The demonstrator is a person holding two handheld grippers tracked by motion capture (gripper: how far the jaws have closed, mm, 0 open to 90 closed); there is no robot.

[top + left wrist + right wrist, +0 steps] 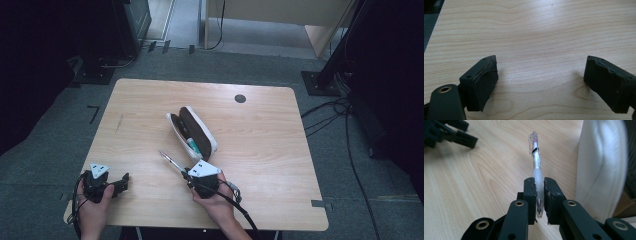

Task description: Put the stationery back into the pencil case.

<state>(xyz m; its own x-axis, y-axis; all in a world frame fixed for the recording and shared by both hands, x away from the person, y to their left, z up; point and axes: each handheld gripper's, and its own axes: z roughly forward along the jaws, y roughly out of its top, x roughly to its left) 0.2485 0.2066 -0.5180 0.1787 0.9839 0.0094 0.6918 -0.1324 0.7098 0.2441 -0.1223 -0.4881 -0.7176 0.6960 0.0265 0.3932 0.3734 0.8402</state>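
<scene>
A dim room with grey carpet, cables trailing off to one side, and a pale wooden bench point(260, 150) in the middle of it.

The right gripper point(538, 188) has its jaws pressed together on a clear pen point(536, 162), gripping it near the writing tip, so the barrel and clip end run straight out ahead of the jaws. From above, the pen point(170, 161) juts from that gripper point(186, 174) and slants away from the person. Just beyond and slightly to one side of the gripper lies an open white case point(192, 134) with a dark lining and something teal inside; its white wall point(601, 170) stands right beside the jaws in the right gripper view.

The left gripper point(540, 82) rests further off, near the bench's front corner, with its jaws spread wide and only bare wood between them point(120, 183).

To my eye the pick-up is done and the carry is in hand: the pen looks bound for the case. The next move calls for swinging the pen over the open mouth, lining it up along the case's length, lowering it, and only then easing the jaws apart. The idle left gripper could steady the case.
</scene>
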